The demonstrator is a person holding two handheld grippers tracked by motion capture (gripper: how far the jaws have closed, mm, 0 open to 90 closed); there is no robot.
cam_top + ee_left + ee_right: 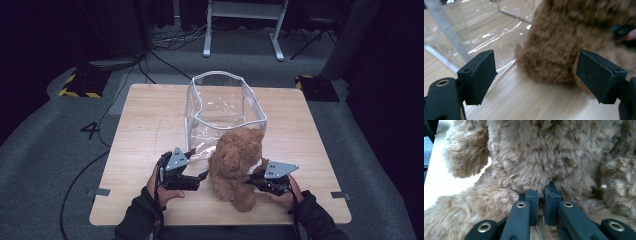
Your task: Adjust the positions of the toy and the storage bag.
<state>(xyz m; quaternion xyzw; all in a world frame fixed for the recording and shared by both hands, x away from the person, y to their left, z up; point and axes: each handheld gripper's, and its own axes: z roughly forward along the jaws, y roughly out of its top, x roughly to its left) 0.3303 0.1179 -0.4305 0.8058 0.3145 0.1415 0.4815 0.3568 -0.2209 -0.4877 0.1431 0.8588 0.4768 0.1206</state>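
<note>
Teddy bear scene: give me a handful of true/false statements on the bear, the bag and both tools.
1. The teddy bear sits on the table, outside the clear bag. True.
2. The right tool is shut on the teddy bear's fur. True.
3. The left tool grips the clear bag. False: its jaws stand open with nothing between them, facing the bear.
4. The clear bag lies flat and folded. False: it stands open behind the bear.
5. The bear is blue. False: it is brown.
</note>
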